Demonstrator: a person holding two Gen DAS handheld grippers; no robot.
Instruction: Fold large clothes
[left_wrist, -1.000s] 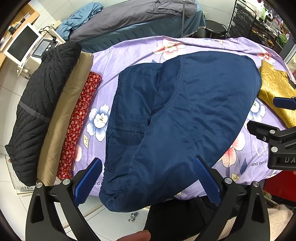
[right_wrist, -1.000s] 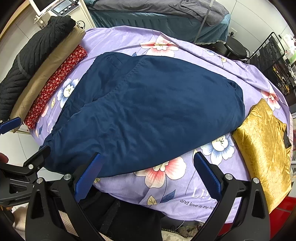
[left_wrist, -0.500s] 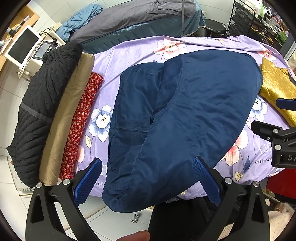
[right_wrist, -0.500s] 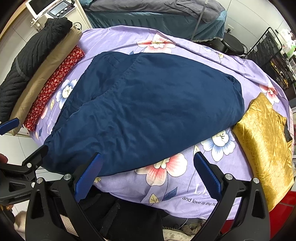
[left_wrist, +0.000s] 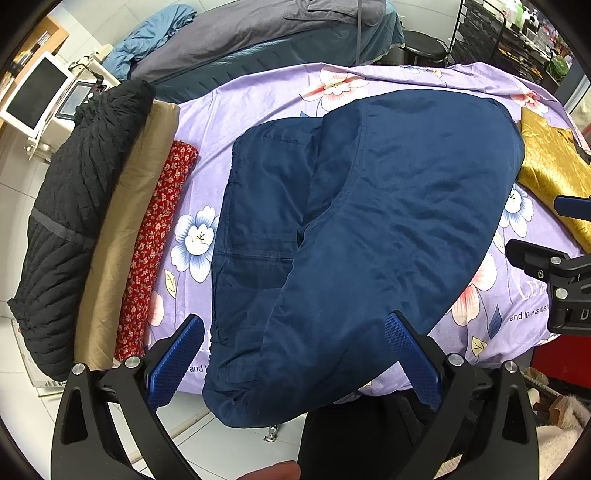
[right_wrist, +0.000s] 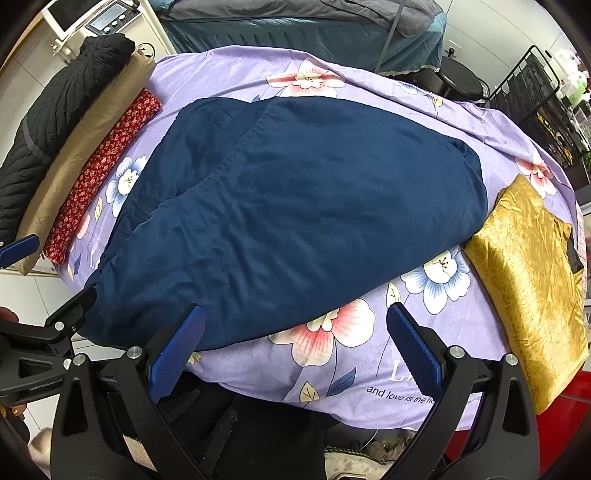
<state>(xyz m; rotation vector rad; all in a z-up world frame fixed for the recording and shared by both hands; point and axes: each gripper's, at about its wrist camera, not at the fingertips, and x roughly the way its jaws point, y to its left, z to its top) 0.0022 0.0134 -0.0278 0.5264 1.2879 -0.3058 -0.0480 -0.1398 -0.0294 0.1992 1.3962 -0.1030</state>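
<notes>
Little has moved over the last second: both wrist views have shifted only slightly, so that the navy garment (left_wrist: 369, 229) sits a touch lower and closer in each than it did, while its folds and outline look the same. It lies across the middle of the lilac flowered sheet (left_wrist: 258, 96), already doubled over once, with its near end spilling over the front edge of the bed toward the floor. The left gripper (left_wrist: 293, 356) hangs above that drooping end with its blue pads wide apart and holding nothing, and the right gripper (right_wrist: 295, 352) hovers just off the garment's near edge, also spread wide and empty. Along the left side of the bed a black quilted coat (left_wrist: 74, 206), a tan bundle (left_wrist: 122, 236) and a red floral roll (left_wrist: 155, 240) lie side by side, and a gold fabric piece (right_wrist: 532, 280) rests just beside the garment's right end. Judging by this, the first fold is done and the person seems to be lining up for the next grasp, probably on the overhanging end.
</notes>
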